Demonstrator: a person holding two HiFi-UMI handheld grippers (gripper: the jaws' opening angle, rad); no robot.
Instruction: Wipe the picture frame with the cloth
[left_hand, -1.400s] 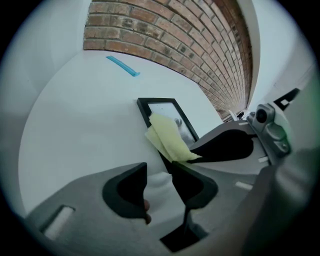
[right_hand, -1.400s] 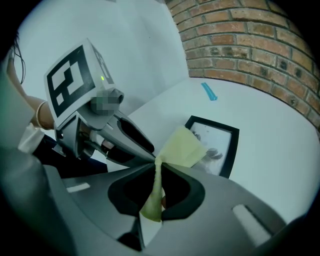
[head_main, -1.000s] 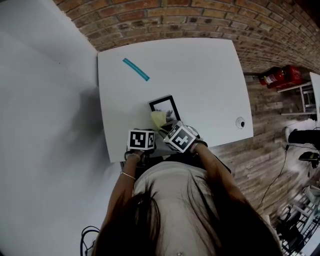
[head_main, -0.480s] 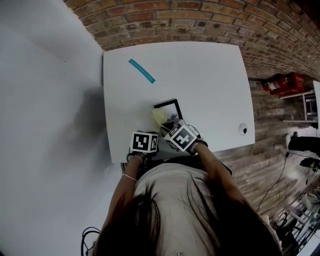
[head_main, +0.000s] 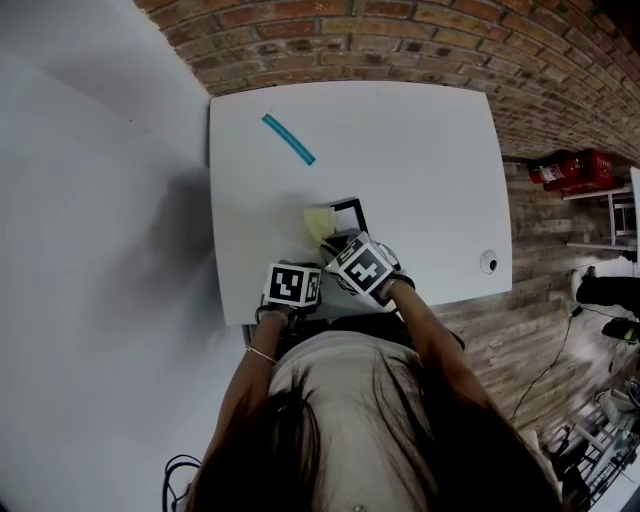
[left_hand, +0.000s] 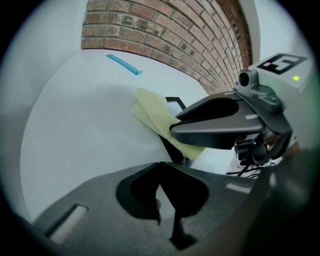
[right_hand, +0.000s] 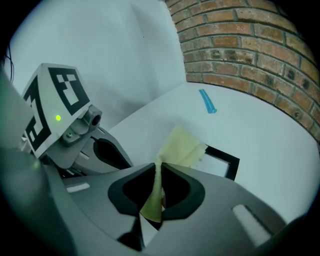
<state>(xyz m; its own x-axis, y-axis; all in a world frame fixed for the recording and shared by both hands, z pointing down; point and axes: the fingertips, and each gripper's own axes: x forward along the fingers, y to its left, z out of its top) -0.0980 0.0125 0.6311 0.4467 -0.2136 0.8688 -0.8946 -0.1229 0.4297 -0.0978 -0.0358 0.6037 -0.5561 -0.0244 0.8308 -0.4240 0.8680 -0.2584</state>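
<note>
A black picture frame (head_main: 352, 207) lies flat on the white table (head_main: 420, 150), near the front edge. My right gripper (right_hand: 157, 175) is shut on a pale yellow cloth (right_hand: 182, 145), which spreads over the frame's (right_hand: 222, 162) left corner. In the left gripper view the cloth (left_hand: 155, 115) hangs from the right gripper's fingers (left_hand: 220, 125) across the frame (left_hand: 175, 102). My left gripper (left_hand: 162, 172) is shut beside it at the table's front, where the frame's near edge runs under its jaws. Whether they pinch the frame is hidden.
A blue strip (head_main: 288, 138) lies at the table's far left. A round cable hole (head_main: 487, 262) sits near the right front corner. A white wall borders the left side and a brick wall the far side. A red extinguisher (head_main: 565, 165) lies on the floor to the right.
My right gripper has slid the cloth leftward over the frame's left edge. The left gripper has stayed where it was.
</note>
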